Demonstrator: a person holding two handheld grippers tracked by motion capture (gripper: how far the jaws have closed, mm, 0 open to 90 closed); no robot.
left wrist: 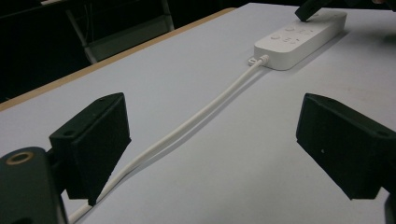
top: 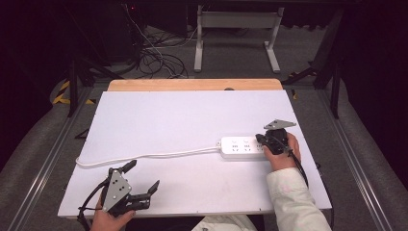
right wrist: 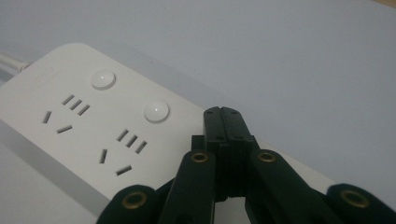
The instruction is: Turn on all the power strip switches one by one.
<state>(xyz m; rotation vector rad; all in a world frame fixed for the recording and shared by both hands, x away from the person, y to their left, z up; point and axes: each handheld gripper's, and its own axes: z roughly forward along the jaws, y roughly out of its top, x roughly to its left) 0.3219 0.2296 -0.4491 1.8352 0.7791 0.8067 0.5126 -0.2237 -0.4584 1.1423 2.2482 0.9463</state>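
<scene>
1. From above, the white power strip (top: 243, 147) lies right of centre on the white worktop (top: 159, 120), its cord (top: 144, 156) trailing left.
2. The right gripper (right wrist: 223, 114), fingers pressed fully together and holding nothing, rests its tip on the strip's smooth top, beside round buttons (right wrist: 156, 112) (seen close up).
3. The left gripper (left wrist: 212, 144), fingers wide apart and empty, hovers over the glossy cord.

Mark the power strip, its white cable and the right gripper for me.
power strip (top: 238, 147), high view, on its white top face.
white cable (left wrist: 187, 127), left gripper view, mid-run on the table.
right gripper (right wrist: 227, 122), right gripper view, at its closed tips.
</scene>
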